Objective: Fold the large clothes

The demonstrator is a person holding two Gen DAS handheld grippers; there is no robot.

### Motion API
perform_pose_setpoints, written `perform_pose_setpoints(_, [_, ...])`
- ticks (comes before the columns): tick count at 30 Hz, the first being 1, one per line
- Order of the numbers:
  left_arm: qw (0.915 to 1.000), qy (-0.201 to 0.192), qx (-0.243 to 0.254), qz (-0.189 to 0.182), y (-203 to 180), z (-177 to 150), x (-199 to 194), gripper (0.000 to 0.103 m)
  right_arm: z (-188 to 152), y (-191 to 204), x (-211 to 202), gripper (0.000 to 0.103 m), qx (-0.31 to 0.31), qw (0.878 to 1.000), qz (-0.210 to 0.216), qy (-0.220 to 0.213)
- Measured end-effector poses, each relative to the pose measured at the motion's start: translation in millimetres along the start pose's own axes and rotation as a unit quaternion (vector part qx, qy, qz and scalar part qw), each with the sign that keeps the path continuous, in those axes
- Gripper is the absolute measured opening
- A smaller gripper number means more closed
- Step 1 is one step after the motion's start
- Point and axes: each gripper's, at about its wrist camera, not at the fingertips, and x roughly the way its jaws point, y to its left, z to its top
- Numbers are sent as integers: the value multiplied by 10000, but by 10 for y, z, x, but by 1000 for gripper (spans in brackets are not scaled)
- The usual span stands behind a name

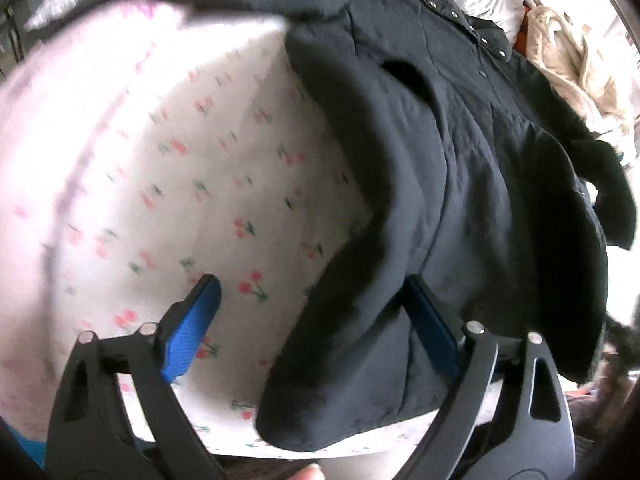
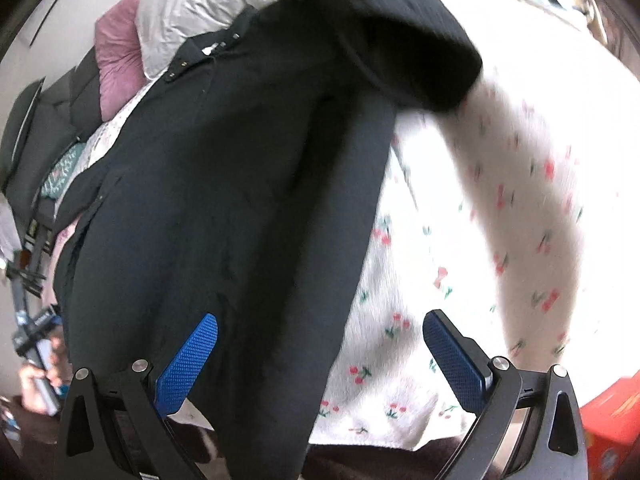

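Note:
A large black coat (image 1: 480, 184) with metal snap buttons lies spread on a white bedsheet with a cherry print (image 1: 192, 184). It also fills the left and middle of the right wrist view (image 2: 224, 184). My left gripper (image 1: 308, 312) is open, its blue fingers straddling the coat's near left edge, close above it. My right gripper (image 2: 320, 344) is open over the coat's near right edge, one finger over the coat, the other over the cherry sheet (image 2: 500, 208). Neither holds anything.
A grey quilt (image 2: 216, 4) and a mauve pillow (image 2: 116, 60) lie at the head of the bed. Beige fabric (image 1: 568, 60) lies at the far right. An orange-red box (image 2: 612, 420) sits off the bed's near right corner. Dark clutter stands by the bed (image 2: 28, 168).

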Motion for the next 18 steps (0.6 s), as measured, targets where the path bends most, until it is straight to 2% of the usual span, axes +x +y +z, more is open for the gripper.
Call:
perform_pose_setpoints(2, [9997,8,-1,-261,-10,-48,51,89,-26,-22,46,103,164,9995,282,27])
perform_pose_setpoints(3, [9990,38,-35,-437,-39,-73,57,84,-33,-30,64,99,246,9984,501,38])
perform_pose_setpoints(4, [9976,100,-47,-687,-52,-106,74,76,-41,-34,87,90,336,9966,753,91])
perform_pose_setpoints(5, [9963,158,-74,-844,-45,-141,86,73,-61,-36,136,83,483,9915,1189,208])
perform_pose_setpoints(6, [9946,209,-90,-1009,-65,-181,91,68,-69,-20,144,66,527,9893,1333,263])
perform_pose_setpoints(7, [9938,229,-73,-1085,-83,-204,89,55,-95,7,198,47,553,9852,1572,394])
perform_pose_setpoints(8, [9922,300,-69,-1206,-97,-238,91,44,-117,55,251,35,498,9833,1668,534])
perform_pose_setpoints(9, [9905,398,-121,-1312,-95,-253,95,27,-136,70,280,14,449,9840,1628,566])
perform_pose_setpoints(10, [9880,473,-225,-1451,-83,-280,71,18,-145,111,257,13,308,9877,1437,535])
perform_pose_setpoints(11, [9857,484,-305,-1587,-77,-296,5,16,-136,132,217,12,229,9890,1380,482])
perform_pose_setpoints(14, [9823,320,-254,-1827,-148,-319,-384,13,-52,124,-323,10,115,9881,1530,-137])
perform_pose_setpoints(18, [9815,-74,-25,-1914,-237,-273,-988,9,32,-18,-989,10,23,9898,1177,-803])
